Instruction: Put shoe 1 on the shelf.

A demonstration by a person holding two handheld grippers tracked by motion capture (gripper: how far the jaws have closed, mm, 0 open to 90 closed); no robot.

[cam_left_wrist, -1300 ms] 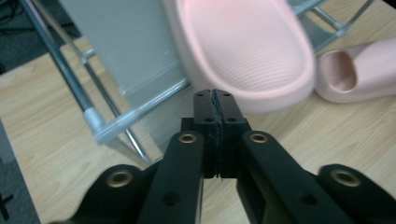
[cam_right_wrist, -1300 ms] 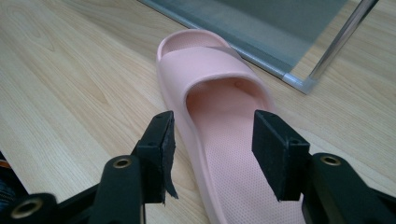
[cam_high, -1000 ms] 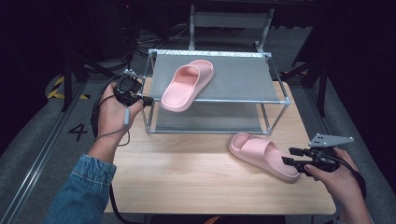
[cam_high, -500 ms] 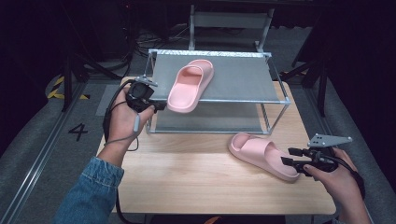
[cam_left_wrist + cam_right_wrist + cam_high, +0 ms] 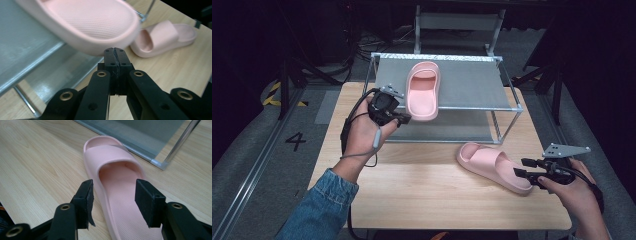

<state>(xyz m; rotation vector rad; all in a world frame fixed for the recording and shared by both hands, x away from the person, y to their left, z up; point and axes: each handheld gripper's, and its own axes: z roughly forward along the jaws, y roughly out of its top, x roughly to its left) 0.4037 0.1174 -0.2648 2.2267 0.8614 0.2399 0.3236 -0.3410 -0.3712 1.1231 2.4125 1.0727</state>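
Pink slippers, one on rack, one on table.
Left gripper, jaws pressed together empty, is held at shelf slipper; right gripper is spread wide astride table slipper.

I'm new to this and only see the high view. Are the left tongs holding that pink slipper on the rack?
Observer: No. The left gripper view shows the left tongs shut with nothing between them, tips right at the heel rim of the rack slipper.
Operator: And the right tongs?
Observer: The right gripper view shows the right tongs open, one jaw on each side of the table slipper, at its heel end.
Operator: Squeezing it?
Observer: The pads look apart from its sides, though I cannot be sure.
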